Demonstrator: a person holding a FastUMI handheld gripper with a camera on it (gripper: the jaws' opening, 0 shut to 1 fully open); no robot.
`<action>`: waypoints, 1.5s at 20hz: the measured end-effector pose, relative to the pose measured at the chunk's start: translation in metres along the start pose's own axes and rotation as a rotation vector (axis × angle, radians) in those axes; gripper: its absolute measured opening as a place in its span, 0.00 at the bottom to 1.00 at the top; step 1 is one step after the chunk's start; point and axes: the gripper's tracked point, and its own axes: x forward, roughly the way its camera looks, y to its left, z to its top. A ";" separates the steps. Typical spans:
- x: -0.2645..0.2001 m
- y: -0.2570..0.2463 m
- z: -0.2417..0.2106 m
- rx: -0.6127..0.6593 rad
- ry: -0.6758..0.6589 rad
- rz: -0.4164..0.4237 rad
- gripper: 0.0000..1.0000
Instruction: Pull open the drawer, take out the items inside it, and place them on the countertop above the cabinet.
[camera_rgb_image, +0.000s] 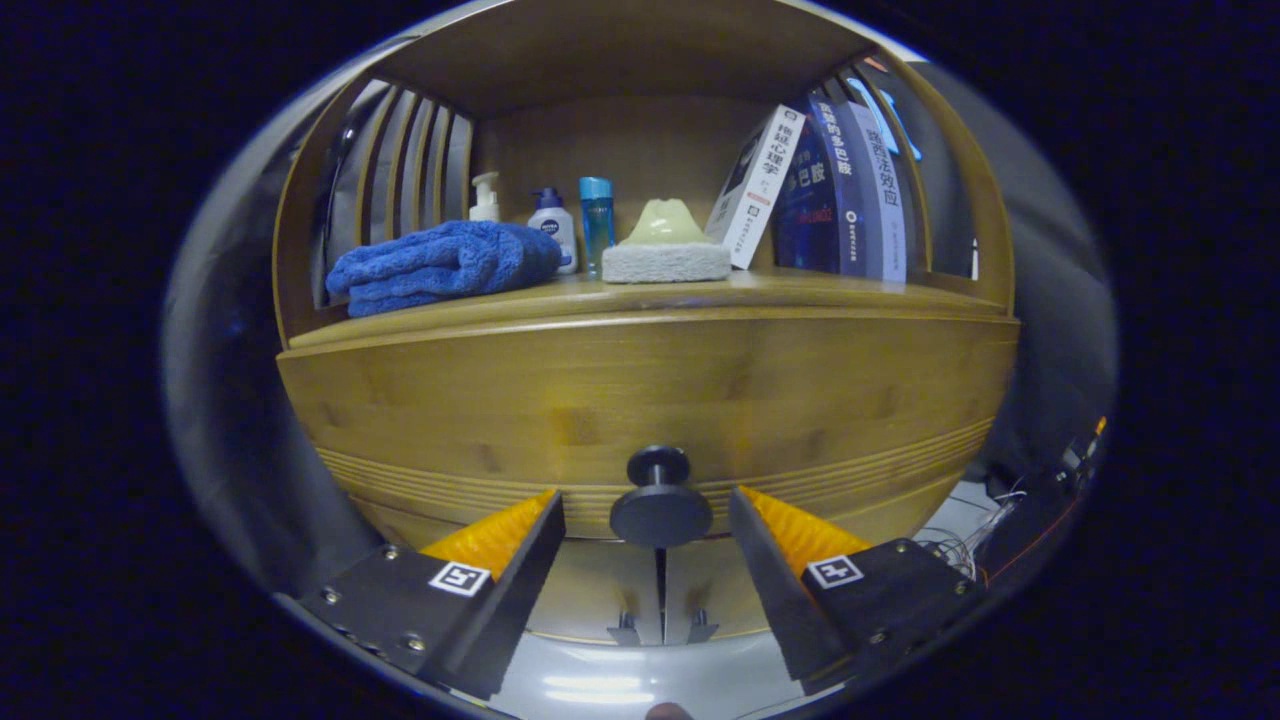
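Straddling the drawer's round knob (660, 497) with spread, unclenched fingers, the gripper (647, 520) faces a small, rigid, likely slippery grip point.

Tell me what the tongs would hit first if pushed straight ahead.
Most likely the drawer knob: it sits between the open tongs, just ahead, with gaps on both sides. Behind it is the closed drawer front. Exact depth is unclear.

light: dim, warm on the wooden cabinet (640, 390) | shadows: deep at left and right sides; shelf recess darker far back | glare: none strong | distortion: strong fisheye bowing of cabinet edges | focus: centre sharp; rim soft
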 end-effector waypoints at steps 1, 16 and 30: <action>-0.007 0.001 0.002 -0.004 -0.010 0.000 0.99; -0.233 0.019 0.120 -0.035 -0.295 -0.016 0.99; -0.352 0.065 0.181 -0.044 -0.384 0.071 0.99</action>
